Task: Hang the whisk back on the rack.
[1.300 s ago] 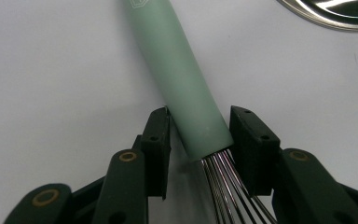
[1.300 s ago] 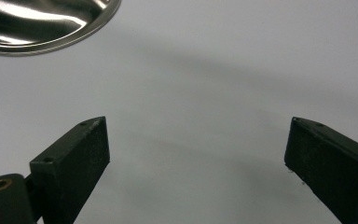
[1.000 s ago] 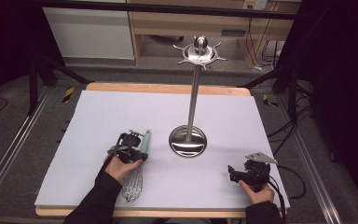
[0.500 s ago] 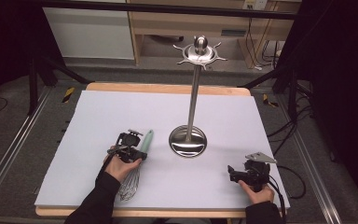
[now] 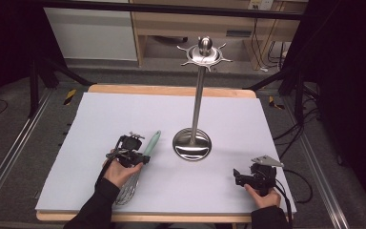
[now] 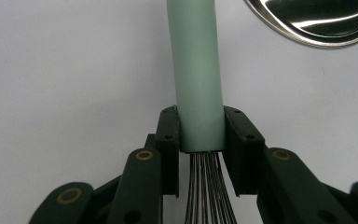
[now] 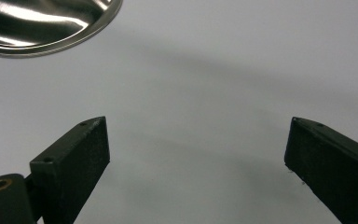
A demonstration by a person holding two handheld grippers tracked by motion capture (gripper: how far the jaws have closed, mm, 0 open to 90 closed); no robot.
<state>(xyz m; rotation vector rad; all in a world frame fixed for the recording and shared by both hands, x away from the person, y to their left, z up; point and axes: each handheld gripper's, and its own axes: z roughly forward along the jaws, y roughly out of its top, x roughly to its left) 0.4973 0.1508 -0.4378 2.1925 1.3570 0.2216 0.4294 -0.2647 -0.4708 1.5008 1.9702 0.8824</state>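
Left gripper (image 6: pixel 200 154): your jaws have just closed on the whisk (image 6: pixel 196 79) handle's wire end, presumably for hanging on the stand (image 5: pixel 192 143).

No lettering, label, brand mark or number can be read anywhere; the markings on the far cabinet are too small and blurred to make out.

Left tongs (image 6: pixel 200 140) closed onto whisk handle (image 6: pixel 196 70) (pads now pressing).
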